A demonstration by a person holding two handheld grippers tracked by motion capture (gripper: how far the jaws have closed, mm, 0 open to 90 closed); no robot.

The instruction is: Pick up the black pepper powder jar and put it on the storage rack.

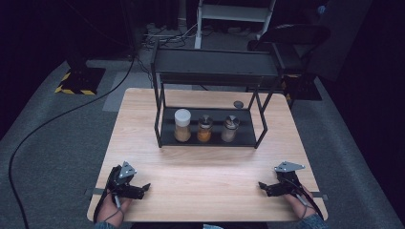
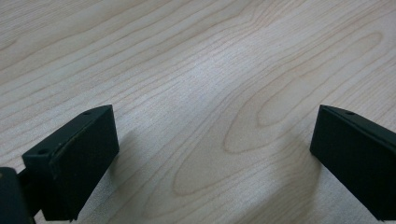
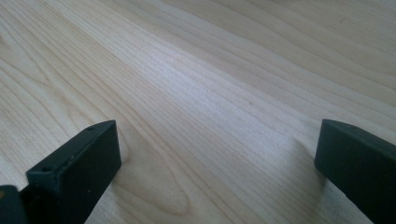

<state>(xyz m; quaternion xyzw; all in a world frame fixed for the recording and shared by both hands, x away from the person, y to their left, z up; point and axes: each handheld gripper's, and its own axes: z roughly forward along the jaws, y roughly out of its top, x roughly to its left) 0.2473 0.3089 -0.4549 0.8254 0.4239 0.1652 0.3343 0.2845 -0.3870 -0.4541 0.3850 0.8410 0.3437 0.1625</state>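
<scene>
A pale wooden table carries a black 2-tier rack toward its far edge, and on the rack's lower shelf 3 jars stand in a row: a white-lidded jar at the left, an orange-filled jar in the middle and a grey-capped jar at the right. At the near edge, well apart from the jars, the left gripper and the right gripper rest low over the bare wood, tips pointing toward each other. Each has its jaws spread wide and holds nothing.

Bare table lies between both grippers and the rack; its posts and top shelf crowd the three jars.
</scene>
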